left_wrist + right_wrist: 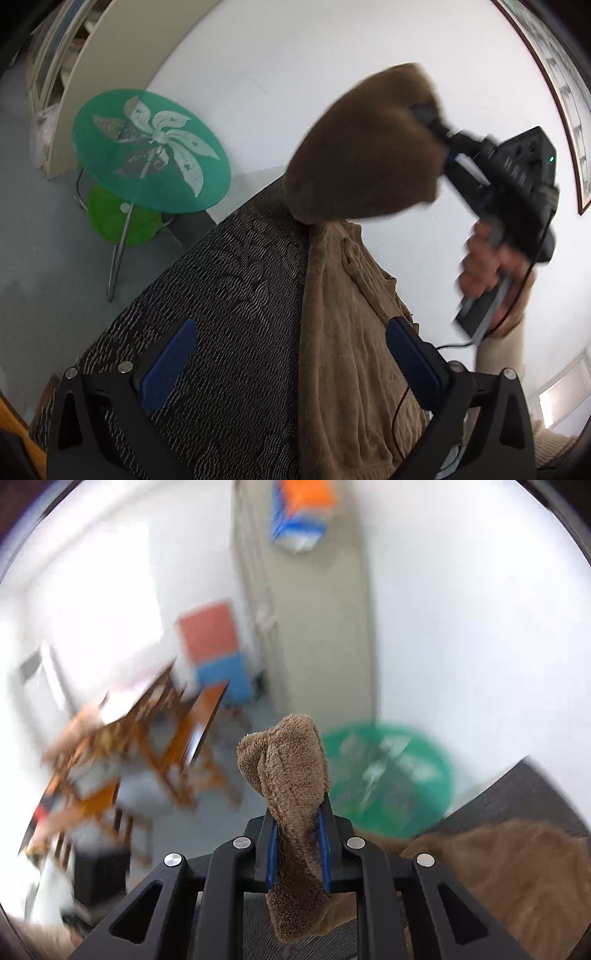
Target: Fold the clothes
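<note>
A brown fleece garment (343, 332) lies along the dark patterned sofa (229, 295). One end of it (365, 147) is lifted into the air. My right gripper (424, 114) is shut on that lifted end, held by a hand (484, 258) at the right. In the right wrist view the bunched brown garment (291, 775) is pinched between the blue pads of my right gripper (298, 819) and sticks up past them. My left gripper (291, 328) stands open low over the sofa, one pad (173, 354) above the upholstery, the other beside the garment. Nothing is between its fingers.
A round green glass side table (147, 151) with a white flower print stands left of the sofa, also blurred in the right wrist view as the green table (391, 775). White wall behind. Wooden chairs (147, 746) and a tall cabinet (306, 627) lie farther off.
</note>
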